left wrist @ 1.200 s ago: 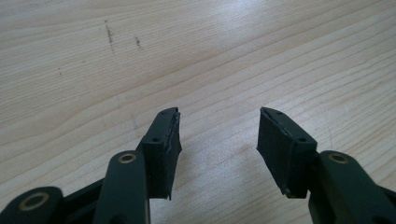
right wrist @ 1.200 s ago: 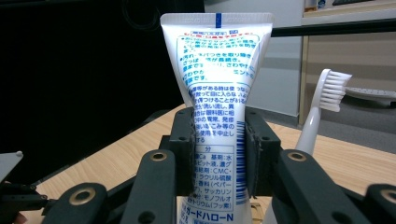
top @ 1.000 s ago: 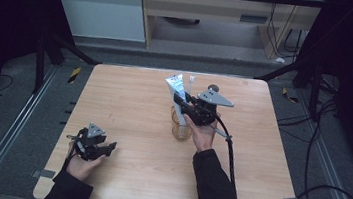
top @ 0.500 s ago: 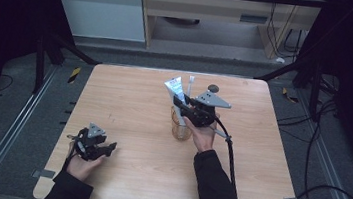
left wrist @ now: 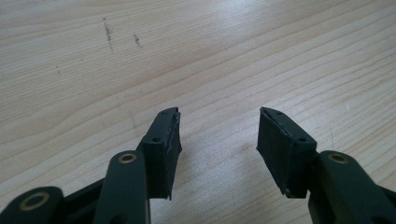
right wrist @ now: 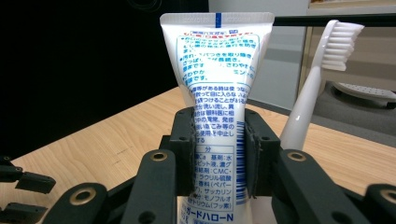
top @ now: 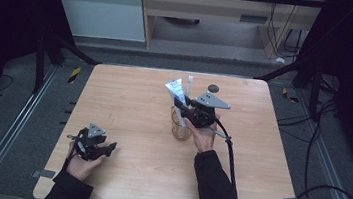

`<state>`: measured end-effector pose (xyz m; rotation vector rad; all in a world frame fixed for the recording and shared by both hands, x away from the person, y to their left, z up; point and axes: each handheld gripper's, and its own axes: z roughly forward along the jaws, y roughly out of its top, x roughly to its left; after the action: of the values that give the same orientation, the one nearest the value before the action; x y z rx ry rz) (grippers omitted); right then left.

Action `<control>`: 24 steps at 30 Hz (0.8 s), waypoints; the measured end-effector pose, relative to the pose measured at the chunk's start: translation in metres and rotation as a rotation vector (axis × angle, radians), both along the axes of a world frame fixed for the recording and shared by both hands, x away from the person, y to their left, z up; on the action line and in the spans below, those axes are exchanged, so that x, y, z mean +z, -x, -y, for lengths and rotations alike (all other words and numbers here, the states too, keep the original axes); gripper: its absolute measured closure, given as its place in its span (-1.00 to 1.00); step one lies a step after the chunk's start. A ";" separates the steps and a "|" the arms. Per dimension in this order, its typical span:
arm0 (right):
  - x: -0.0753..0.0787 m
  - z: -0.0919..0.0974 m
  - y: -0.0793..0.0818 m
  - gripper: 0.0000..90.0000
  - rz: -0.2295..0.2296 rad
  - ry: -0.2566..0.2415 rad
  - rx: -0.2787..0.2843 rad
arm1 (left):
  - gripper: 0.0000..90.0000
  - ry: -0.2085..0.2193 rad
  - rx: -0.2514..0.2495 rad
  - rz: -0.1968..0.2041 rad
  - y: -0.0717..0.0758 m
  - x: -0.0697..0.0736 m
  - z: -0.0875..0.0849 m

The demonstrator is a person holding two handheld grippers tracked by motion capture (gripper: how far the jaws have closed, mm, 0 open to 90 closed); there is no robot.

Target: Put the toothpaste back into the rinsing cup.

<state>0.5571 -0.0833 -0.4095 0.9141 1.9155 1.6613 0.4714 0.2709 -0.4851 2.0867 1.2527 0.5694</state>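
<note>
A white toothpaste tube with blue print stands upright between the black jaws of my right gripper, which is shut on its middle. In the high view that right gripper holds the tube over a clear amber cup near the table's centre. A white toothbrush stands bristles-up beside the tube, and its head rises from the cup. My left gripper rests low at the table's front left. Its jaws stand apart over bare wood with nothing between them.
The wooden table carries a small dark round object behind the cup. A cable trails from the right gripper along the forearm. Faint pen marks show on the wood ahead of the left gripper.
</note>
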 end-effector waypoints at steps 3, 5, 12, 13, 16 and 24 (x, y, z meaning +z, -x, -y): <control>-0.003 0.001 -0.001 0.54 0.005 0.003 -0.004 | 0.07 -0.002 -0.001 -0.001 0.000 0.000 0.000; -0.004 0.002 -0.001 0.53 0.000 0.002 -0.007 | 0.07 -0.003 -0.001 -0.001 0.000 0.000 0.000; -0.012 0.002 -0.001 0.54 0.009 0.007 -0.002 | 0.07 -0.006 -0.002 -0.003 0.000 0.000 0.000; -0.013 0.002 -0.001 0.53 0.011 0.004 0.000 | 0.07 -0.007 -0.002 -0.002 0.000 0.000 0.000; -0.013 0.001 -0.001 0.53 0.012 0.009 0.004 | 0.07 -0.004 -0.001 -0.001 0.000 0.000 0.000; -0.015 0.001 0.003 0.51 0.012 0.018 0.012 | 0.07 -0.008 -0.002 -0.001 0.000 0.000 0.001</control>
<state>0.5538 -0.0840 -0.4243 0.8851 1.9289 1.6498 0.4710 0.2702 -0.4850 2.0949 1.2504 0.5731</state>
